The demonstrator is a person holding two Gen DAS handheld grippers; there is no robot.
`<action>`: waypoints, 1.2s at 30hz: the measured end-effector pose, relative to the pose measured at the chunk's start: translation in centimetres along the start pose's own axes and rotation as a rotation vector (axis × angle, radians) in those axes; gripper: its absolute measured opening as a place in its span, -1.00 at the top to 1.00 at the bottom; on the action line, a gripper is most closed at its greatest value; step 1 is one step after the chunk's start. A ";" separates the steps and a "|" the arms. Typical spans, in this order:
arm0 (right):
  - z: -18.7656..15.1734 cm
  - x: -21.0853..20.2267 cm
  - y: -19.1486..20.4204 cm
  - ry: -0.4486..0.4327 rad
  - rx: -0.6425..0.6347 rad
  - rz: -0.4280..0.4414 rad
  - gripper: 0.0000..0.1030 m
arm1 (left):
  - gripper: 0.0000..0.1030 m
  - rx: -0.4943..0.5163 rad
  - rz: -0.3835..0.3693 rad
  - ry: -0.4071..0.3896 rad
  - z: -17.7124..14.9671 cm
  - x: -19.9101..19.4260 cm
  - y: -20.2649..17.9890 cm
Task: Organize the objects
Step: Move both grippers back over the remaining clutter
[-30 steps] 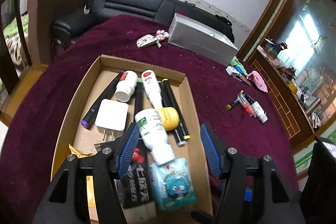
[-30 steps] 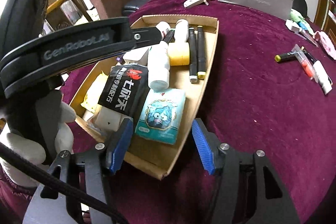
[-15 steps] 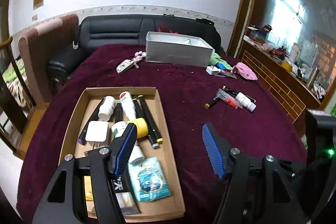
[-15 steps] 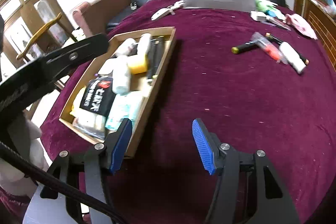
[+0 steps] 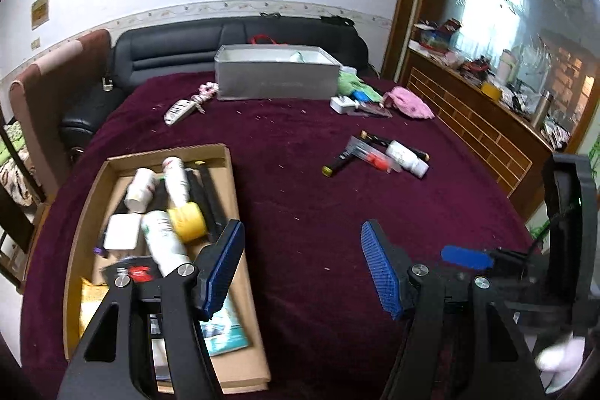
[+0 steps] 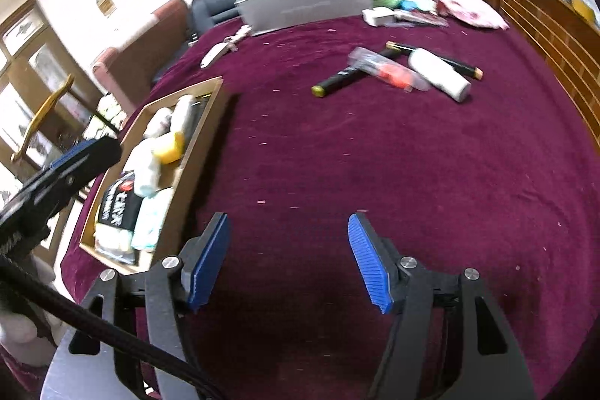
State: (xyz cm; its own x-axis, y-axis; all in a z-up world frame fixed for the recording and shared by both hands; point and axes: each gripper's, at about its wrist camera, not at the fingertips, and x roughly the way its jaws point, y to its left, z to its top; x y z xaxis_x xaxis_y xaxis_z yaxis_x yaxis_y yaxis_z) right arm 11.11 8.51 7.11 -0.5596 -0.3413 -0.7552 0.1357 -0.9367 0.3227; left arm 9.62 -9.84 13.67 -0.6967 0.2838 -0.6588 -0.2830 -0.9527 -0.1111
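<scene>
Both our claws empty above the maroon bench [image 6: 375, 156]: left claw [image 5: 302, 266] spread, right claw [image 6: 288, 261] opening.

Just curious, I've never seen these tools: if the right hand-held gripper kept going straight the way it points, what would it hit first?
Probably just the bare maroon tablecloth. The right hand-held gripper, jaws opening and empty, points down at open cloth.

Two trays [image 5: 228, 182], two loose markers [image 6: 339, 81]

A maroon-covered table [image 5: 300, 182] carries a cardboard tray [image 5: 228, 182], a grey box [image 5: 277, 81], loose markers [image 6: 337, 83] and a white bottle [image 6: 438, 73].
</scene>
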 end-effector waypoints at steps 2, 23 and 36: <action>0.1 -0.1 -1.7 0.001 0.043 -0.005 -0.25 | -0.14 0.015 -0.014 0.019 -0.2 0.8 -0.9; 7.3 2.8 -9.4 -0.051 0.113 -0.089 -0.25 | -0.13 0.040 -0.041 0.274 -3.4 11.0 -4.5; 14.8 10.9 -8.2 0.028 -0.060 -0.136 -0.25 | -0.53 0.111 -0.037 0.281 -4.6 12.1 -5.7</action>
State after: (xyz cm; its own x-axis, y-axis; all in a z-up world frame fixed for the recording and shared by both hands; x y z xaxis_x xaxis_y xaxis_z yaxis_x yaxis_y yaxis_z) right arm -8.21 13.59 4.66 -0.5534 -0.2120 -0.8055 0.1095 -0.9772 0.1819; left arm 5.79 -1.46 2.92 -0.4793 0.2616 -0.8377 -0.3860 -0.9201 -0.0665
